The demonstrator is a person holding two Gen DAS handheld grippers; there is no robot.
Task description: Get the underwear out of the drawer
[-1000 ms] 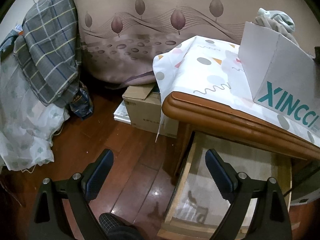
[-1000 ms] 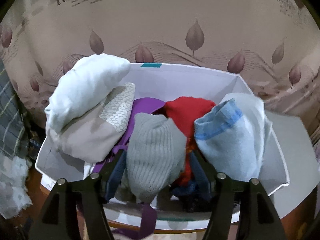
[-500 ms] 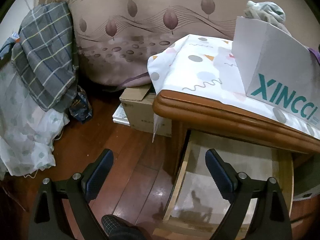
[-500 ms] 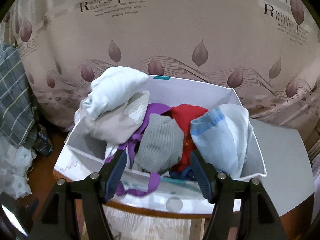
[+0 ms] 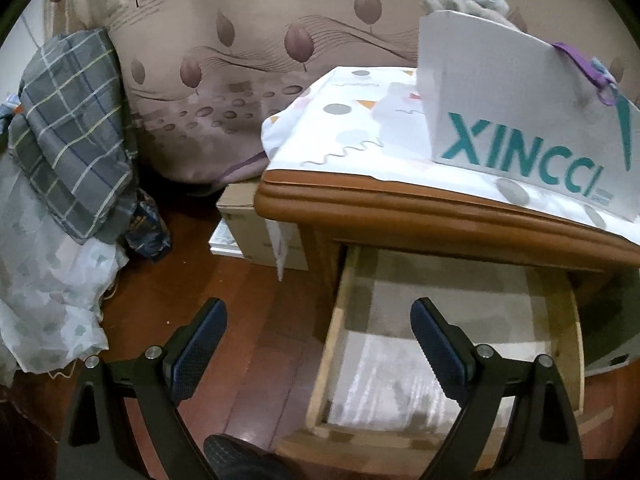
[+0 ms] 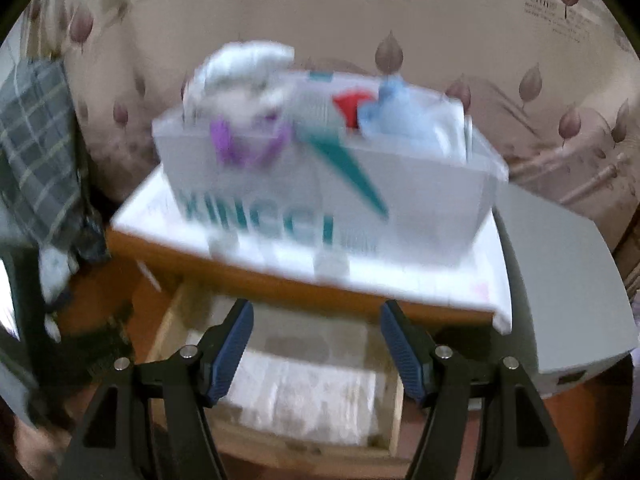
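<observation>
Drawer (image 6: 276, 384) pulled out lengthwise toward camera, seemingly bare

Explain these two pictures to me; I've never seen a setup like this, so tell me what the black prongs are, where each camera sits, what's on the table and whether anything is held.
No robot here: a person holds a two-finger gripper in each hand, with a camera on each looking along the fingers. One picture is from the left gripper, the other from the right gripper; the right view is blurred. Both grippers are open and hold nothing. Below them is an open wooden drawer; it looks lined with pale paper, and I see no clothing in it. On the wooden table above lies a patterned cloth and a white box stuffed with folded clothes.
</observation>
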